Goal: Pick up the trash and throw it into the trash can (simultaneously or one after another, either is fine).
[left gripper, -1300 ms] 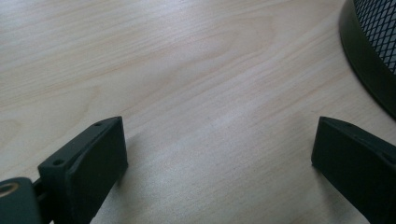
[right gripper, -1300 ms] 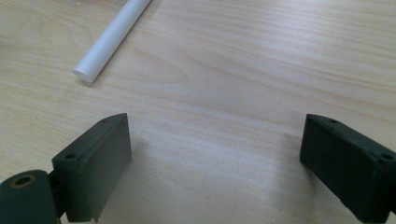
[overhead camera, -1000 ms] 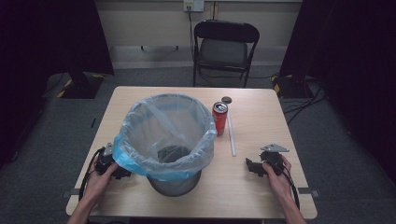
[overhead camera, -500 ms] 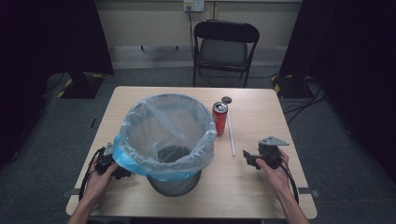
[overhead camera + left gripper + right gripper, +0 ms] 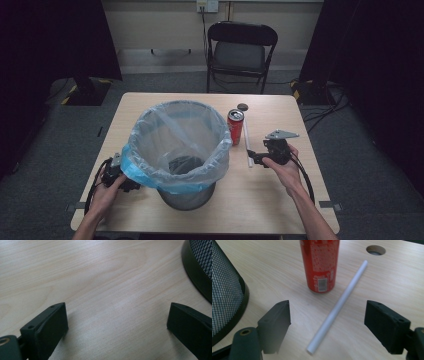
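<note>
Right gripper [image 5: 254, 158] is being moved forward toward the straw [image 5: 338, 305] versus a second ago; left gripper [image 5: 118, 176] is being kept put. Right jaws are being held wide open, straddling the near end of the straw, which is lying flat on the counter [image 5: 280, 200] just beside the upright red can [image 5: 320, 263]. Left jaws are being held open over bare counter, beside the base of the mesh bin [image 5: 186, 196] lined with a plastic bag [image 5: 170, 131].
</note>
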{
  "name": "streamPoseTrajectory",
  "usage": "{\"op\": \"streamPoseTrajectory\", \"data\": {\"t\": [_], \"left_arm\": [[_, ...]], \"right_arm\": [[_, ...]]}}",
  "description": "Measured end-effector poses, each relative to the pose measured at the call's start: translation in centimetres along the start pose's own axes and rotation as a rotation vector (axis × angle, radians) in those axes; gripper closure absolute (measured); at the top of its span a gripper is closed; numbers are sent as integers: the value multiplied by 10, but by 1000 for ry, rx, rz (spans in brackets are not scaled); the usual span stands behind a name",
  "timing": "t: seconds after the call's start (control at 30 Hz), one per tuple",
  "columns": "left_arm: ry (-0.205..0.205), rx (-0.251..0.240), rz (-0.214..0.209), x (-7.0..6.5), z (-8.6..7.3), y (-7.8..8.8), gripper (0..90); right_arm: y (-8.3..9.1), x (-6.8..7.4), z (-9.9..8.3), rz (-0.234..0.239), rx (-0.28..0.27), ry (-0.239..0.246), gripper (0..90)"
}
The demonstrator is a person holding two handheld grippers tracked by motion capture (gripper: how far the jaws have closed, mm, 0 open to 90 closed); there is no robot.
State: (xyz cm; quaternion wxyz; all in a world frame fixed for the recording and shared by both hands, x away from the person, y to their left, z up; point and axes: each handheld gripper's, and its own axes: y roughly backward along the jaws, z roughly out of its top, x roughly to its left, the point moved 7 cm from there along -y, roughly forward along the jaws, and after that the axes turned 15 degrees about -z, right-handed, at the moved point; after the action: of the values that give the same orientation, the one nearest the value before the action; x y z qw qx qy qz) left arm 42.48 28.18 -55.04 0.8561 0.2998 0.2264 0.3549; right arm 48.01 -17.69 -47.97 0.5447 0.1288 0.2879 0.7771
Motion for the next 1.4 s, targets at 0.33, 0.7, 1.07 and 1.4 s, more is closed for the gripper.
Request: {"op": "streamPoseTrajectory", "data": {"t": [0.33,0.7,1.07,1.4], "left_arm": [[-1,-1,-7,0,0,0,27],[-1,-2,-7,0,0,0,28],[5,-7,-6,-1,-1,1,33],[6,-6,-6,-1,-1,1,33]], "right_arm": [[-22,19,25,31,0,67,145],[-46,26,47,35,-16,91,141],[-70,35,58,18,8,103,165],[-87,33,53,-2,32,111,202]]}}
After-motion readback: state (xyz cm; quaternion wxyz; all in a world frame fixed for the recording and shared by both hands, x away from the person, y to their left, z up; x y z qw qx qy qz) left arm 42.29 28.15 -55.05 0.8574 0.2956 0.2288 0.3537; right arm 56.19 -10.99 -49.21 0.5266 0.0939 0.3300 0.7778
